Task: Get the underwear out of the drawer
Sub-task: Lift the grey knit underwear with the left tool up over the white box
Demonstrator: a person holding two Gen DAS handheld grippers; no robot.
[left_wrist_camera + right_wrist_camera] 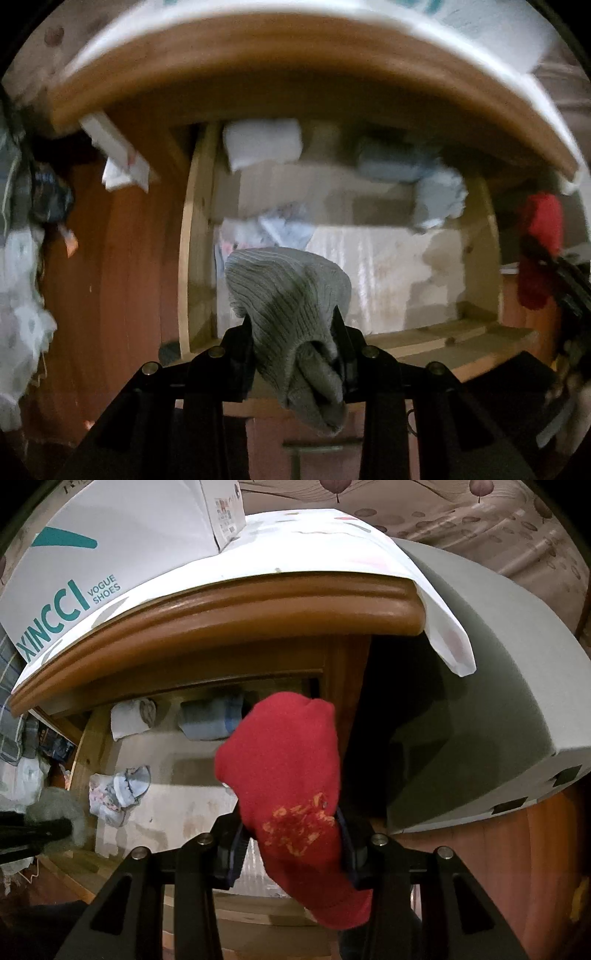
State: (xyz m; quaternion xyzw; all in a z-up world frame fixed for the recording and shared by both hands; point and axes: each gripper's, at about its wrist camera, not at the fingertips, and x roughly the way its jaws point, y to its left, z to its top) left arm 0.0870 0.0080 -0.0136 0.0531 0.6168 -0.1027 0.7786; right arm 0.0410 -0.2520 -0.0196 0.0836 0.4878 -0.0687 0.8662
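The left gripper (pixel 295 332) is pinching a grey ribbed knitted garment (pixel 288 295) between its black fingers, and the bundle is hanging above the open pale-wood drawer (pixel 195 229), bunched, with one end drooping towards six o'clock below the pads. The right gripper (pixel 291 834) is clamping a red soft fabric piece with orange print (pixel 284 760), off at the drawer's three o'clock side beside the cabinet's brown wooden edge (pixel 229 609).

To do this step well, I judge the left hand should be lifting straight up until the drooping end is clearing the drawer's front rail, keeping the pinch firm, since ribbed knit could be slipping out if the hold loosens. The right hand is best staying apart so the two cloths are not tangling.

Still lying in the drawer: a white rolled cloth (pixel 262 142) at twelve o'clock, a pale blue folded bundle (pixel 402 162) at one o'clock, and a crumpled light patterned piece (pixel 273 225) just behind the grey one.

The left view is blurring, so seams are unreadable. Whether the grey and red pieces are underwear or socks, I cannot tell. The grey cloth is hiding the drawer floor beneath it, and both fingertips are half buried in fabric.
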